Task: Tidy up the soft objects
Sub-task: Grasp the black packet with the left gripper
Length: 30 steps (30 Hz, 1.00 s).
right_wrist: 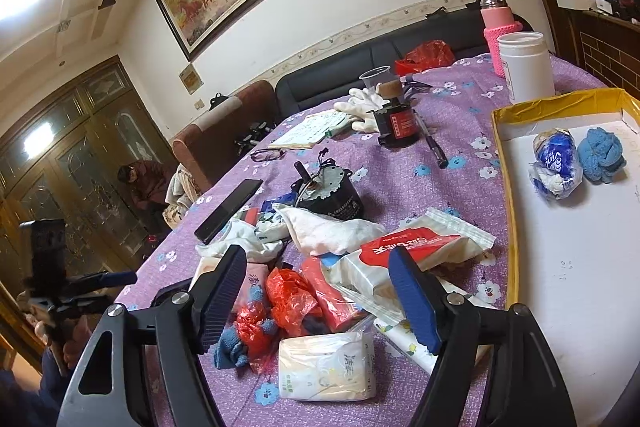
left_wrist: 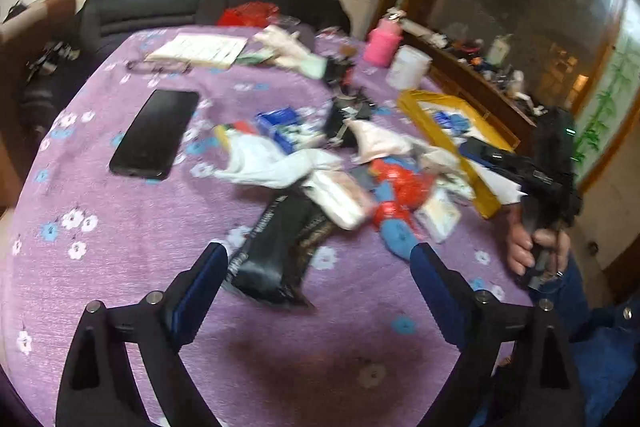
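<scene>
My left gripper (left_wrist: 316, 259) hangs over the purple flowered tablecloth (left_wrist: 120, 247) with its jaws spread wide and nothing pressed between them; a black packet (left_wrist: 276, 247) lies on the cloth just beyond the tips; my right gripper (right_wrist: 320, 291) likewise stands apart, gripping nothing, above a heap of soft things: a red plastic bag (right_wrist: 290, 293), a tissue pack (right_wrist: 328, 367) nearest me, a red-and-white wipes packet (right_wrist: 404, 251) by the right finger; past the heap lie a white cloth (right_wrist: 332, 227) and a black phone (right_wrist: 228, 211); to the right the yellow-rimmed tray (right_wrist: 504, 187) holds a blue cloth ball (right_wrist: 604, 155) beside a blue-and-white crumpled bag (right_wrist: 554, 163).
</scene>
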{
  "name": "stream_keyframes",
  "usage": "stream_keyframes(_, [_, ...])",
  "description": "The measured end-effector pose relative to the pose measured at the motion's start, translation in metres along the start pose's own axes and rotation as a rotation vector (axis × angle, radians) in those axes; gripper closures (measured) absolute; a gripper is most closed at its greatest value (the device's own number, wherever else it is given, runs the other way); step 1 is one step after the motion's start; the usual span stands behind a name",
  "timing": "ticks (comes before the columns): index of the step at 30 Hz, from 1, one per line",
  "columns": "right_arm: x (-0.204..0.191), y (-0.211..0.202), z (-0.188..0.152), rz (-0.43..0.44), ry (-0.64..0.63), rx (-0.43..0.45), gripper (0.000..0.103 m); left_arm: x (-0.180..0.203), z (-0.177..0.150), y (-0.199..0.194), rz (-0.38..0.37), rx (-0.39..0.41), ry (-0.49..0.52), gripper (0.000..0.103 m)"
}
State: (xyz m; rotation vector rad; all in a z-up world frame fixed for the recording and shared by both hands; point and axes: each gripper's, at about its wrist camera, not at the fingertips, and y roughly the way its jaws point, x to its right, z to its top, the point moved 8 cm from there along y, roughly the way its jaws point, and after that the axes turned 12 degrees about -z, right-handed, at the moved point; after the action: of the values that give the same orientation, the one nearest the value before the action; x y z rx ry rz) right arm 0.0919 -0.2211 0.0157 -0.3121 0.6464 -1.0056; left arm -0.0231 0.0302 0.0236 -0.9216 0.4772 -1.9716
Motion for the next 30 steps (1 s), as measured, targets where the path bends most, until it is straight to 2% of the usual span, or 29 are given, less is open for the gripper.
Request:
stream_keyframes(2, [0.001,-0.001,0.001,-0.006,0.0,0.005,0.025,-0.011,0.003,0.014,0.009,-0.026,-0.022,0.011])
stream_keyframes(5, [0.001,-0.001,0.0,0.004,0.006,0.002,0.025,-0.026,0.002,0.036,0.077,-0.066,-0.03,0.011])
stream_keyframes(8, [-0.002,0.0,-0.001,0.003,-0.008,-0.005,0.025,-0.031,0.0,0.055,0.094,-0.098,-0.027,0.011])
stream_keyframes(10, [-0.005,0.002,-0.003,0.002,-0.019,-0.013,0.025,-0.032,-0.001,0.068,0.137,-0.12,-0.023,0.013])
stream_keyframes(11, [-0.006,0.004,-0.004,0.001,-0.029,-0.016,0.025,-0.033,-0.003,0.073,0.158,-0.127,-0.026,0.017])
stream_keyframes(13, [-0.008,0.004,-0.005,0.004,-0.038,-0.016,0.025,-0.036,-0.01,0.083,0.2,-0.158,-0.042,0.045])
stream_keyframes(14, [-0.01,0.004,-0.005,0.006,-0.043,-0.017,0.025,-0.035,-0.01,0.083,0.232,-0.133,-0.028,0.052])
stream_keyframes(15, [-0.011,0.004,-0.006,0.007,-0.048,-0.019,0.025,-0.032,-0.012,0.083,0.261,-0.13,-0.015,0.054])
stream_keyframes(17, [-0.013,0.005,-0.008,0.011,-0.058,-0.023,0.025,-0.024,-0.016,0.078,0.273,-0.105,-0.007,0.064])
stream_keyframes(21, [-0.021,0.01,-0.014,0.02,-0.097,-0.05,0.025,-0.005,-0.02,0.061,0.247,-0.018,0.012,0.066])
stream_keyframes(25, [-0.035,0.019,-0.026,0.05,-0.154,-0.112,0.025,0.011,-0.004,0.033,0.208,0.106,0.037,0.066])
stream_keyframes(27, [-0.04,0.024,-0.034,0.052,-0.178,-0.148,0.025,0.015,0.006,0.029,0.209,0.14,0.043,0.066])
stream_keyframes(30, [-0.039,0.027,-0.038,0.01,-0.202,-0.159,0.022,0.017,0.009,0.029,0.187,0.158,0.029,0.066])
